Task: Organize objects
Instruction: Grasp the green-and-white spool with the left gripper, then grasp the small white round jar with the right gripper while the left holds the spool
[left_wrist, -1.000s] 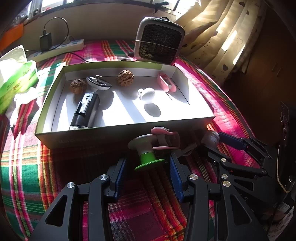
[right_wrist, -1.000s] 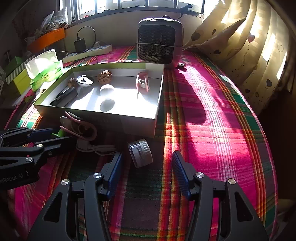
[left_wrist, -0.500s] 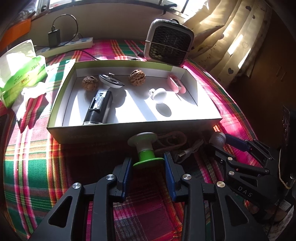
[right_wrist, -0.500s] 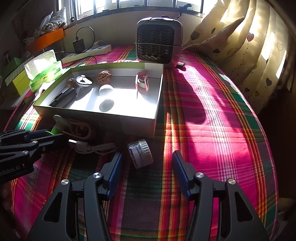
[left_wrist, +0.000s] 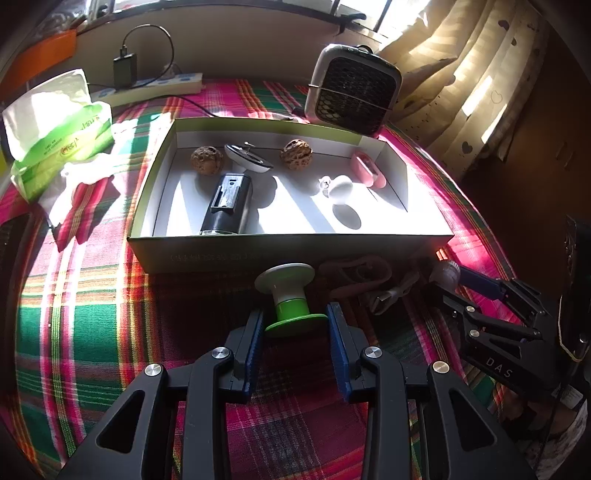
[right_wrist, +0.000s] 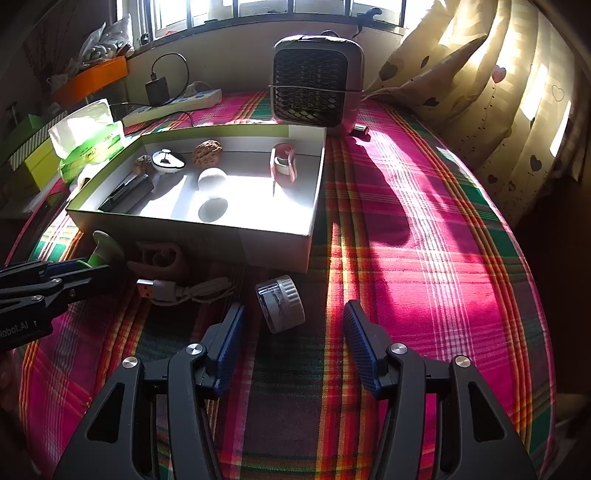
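Left gripper (left_wrist: 295, 326) fingers pinch green-white spool (left_wrist: 290, 295) near box (left_wrist: 288, 251); right gripper (right_wrist: 293, 332) wide around jar (right_wrist: 280, 303).

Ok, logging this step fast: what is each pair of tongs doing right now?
Left tongs: closed on the green-and-white spool.
Right tongs: open, holding nothing; the small round jar lies between the fingers.

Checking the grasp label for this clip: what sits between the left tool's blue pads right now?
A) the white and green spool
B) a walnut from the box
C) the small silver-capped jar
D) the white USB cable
A: in the left wrist view the left tool has its pads closed on the green flange of the white and green spool, just in front of the box.
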